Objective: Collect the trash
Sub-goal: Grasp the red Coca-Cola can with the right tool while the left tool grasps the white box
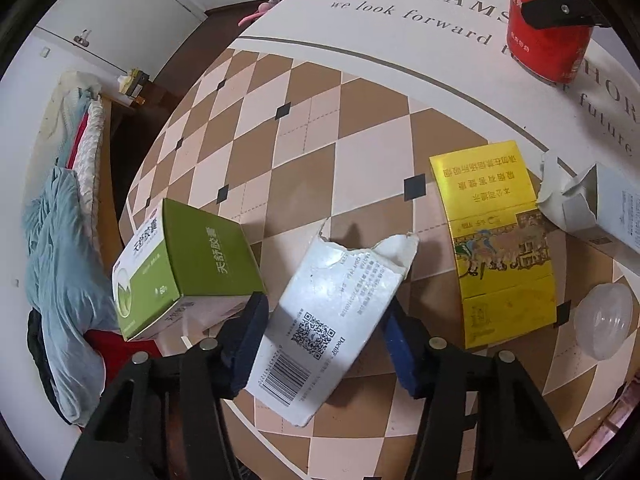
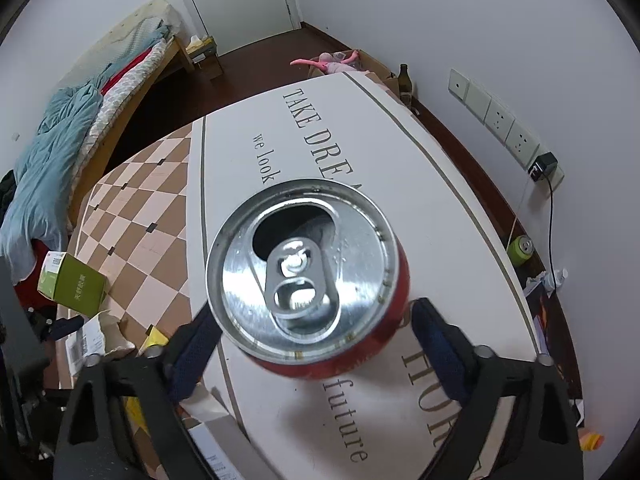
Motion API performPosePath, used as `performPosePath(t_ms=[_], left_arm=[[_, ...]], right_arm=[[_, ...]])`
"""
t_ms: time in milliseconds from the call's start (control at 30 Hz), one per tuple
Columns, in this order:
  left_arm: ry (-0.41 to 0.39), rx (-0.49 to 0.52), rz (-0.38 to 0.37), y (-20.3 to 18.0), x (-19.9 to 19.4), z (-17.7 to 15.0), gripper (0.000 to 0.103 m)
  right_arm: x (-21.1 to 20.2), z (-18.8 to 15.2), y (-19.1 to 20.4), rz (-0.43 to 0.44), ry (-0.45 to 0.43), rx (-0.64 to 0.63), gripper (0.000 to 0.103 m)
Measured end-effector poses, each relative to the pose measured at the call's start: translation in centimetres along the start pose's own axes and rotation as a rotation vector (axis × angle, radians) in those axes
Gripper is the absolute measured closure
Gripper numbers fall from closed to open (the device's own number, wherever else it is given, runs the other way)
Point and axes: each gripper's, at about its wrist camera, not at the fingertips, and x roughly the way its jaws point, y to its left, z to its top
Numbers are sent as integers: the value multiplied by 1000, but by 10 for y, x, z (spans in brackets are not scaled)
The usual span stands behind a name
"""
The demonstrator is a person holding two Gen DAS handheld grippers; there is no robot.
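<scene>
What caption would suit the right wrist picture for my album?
Right gripper straddling an opened red soda can standing on the lettered table.

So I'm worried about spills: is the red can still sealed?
No, in the right wrist view the red can has its tab lifted off a dark open mouth in the lid.

On the round patterned table (image 1: 320, 128), a torn white paper carton (image 1: 324, 320) lies between the green-and-white cardboard box (image 1: 188, 268) to its left and the flat yellow cigarette packet (image 1: 500, 240) to its right; the red aluminium drink can (image 1: 548, 40) stands behind them.
</scene>
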Motion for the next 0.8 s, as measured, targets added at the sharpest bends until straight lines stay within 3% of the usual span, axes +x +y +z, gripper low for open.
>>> performPosePath(t_ms=[67, 467, 800], left_arm=[[-3, -12, -9, 2, 0, 0, 54], [-107, -83, -3, 6, -34, -9, 59], [-242, -298, 46, 43, -94, -31, 60]], right_arm=[[3, 0, 1, -8, -4, -5, 31], [-17, -4, 4, 9, -53, -32, 33], [-67, 0, 29, 25, -128, -134, 33]])
